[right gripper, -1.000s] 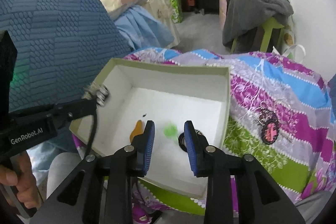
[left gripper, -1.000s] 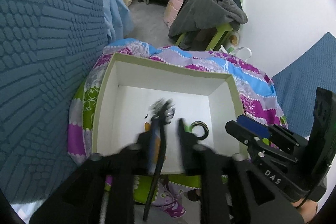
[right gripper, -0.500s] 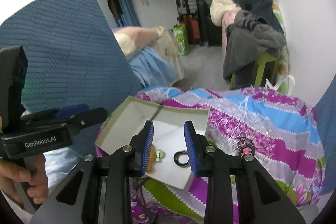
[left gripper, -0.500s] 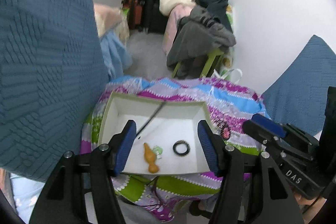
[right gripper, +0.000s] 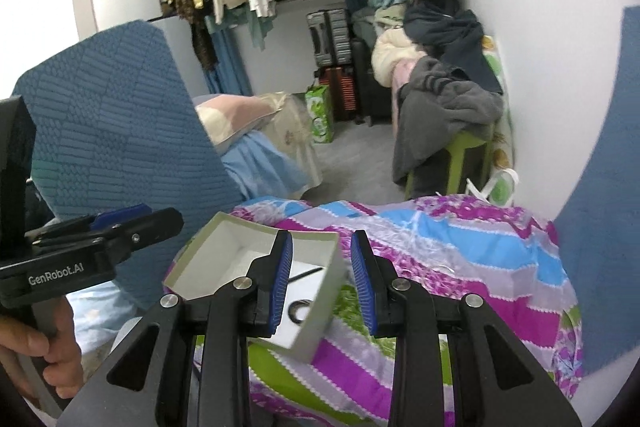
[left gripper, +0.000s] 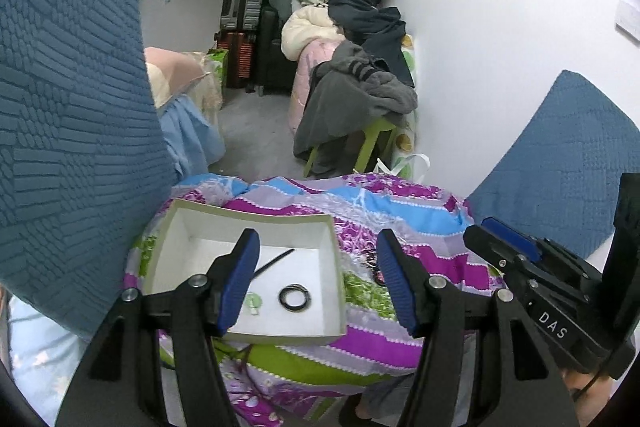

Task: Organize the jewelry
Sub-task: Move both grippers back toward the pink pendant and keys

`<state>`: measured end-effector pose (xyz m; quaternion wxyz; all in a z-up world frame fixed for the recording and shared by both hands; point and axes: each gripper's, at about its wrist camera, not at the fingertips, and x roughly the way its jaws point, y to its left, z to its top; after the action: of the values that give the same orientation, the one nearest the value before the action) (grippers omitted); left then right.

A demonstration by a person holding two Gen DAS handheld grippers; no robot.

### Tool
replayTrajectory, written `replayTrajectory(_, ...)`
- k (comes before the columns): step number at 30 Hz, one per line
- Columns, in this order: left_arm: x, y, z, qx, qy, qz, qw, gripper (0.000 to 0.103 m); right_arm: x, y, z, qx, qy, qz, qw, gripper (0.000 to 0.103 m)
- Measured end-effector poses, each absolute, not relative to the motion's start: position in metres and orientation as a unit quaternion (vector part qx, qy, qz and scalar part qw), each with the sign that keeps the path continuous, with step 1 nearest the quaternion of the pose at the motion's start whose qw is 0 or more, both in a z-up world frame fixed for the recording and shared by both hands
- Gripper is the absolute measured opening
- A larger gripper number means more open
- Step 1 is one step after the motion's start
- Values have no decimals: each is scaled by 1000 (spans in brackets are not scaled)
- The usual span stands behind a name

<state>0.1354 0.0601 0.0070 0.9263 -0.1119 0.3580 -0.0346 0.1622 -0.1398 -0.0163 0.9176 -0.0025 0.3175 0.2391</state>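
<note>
A shallow cardboard box [left gripper: 335, 259] with a pale green outside and a white inside is sitting in the lower centre of the left wrist view, resting on a bedspread [left gripper: 400, 211] patterned in purple, blue, lilac and green bands. Inside it, a black ring [left gripper: 295, 298] is lying flat on the white floor toward the lower right of the box, a thin black stick-like piece [left gripper: 276, 260] is lying at a slant above it, and a small pale green item [left gripper: 253, 305] is showing just beside the left finger, partly hidden by it. A dark piece of jewelry [left gripper: 374, 267] is lying on the bedspread just right of the box, mostly hidden behind the right finger, so its form cannot be told.

The left gripper [left gripper: 316, 283] is hovering over the box with its blue-padded jaws standing wide apart and holding nothing. The right gripper [right gripper: 320, 283] is filling the lower centre of its own view, jaws apart with a narrower gap, nothing between them; the box [right gripper: 320, 299] is showing behind its left finger, with the ring [right gripper: 299, 308] and the stick [right gripper: 306, 273] visible in the gap.

A grey garment [right gripper: 444, 107] is draped over a green stool in the upper right of the right wrist frame
</note>
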Motion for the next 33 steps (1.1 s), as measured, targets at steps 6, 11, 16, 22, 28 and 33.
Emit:
replayTrajectory(6,134,28,1,-110,350,-44,929,61,155,-175,-23,3,313,218,924,28)
replayTrajectory(11,135,5,-11,-105,359,-53,926,61,148,-203,-36,3,314,201,928,28)
replayTrajectory(16,137,-16,-27,-114,370,-66,919,61,143,-227,-55,7,320,190,928,28)
replayTrajectory(22,143,-38,-54,-142,387,-101,906,61,143,-252,-88,15,334,179,925,28)
replayTrajectory(28,157,-67,-90,-145,413,-131,890,58,161,-273,-135,30,365,163,916,28)
replayTrajectory(33,179,-77,-121,-154,432,-132,879,55,186,-288,-166,51,382,167,907,28)
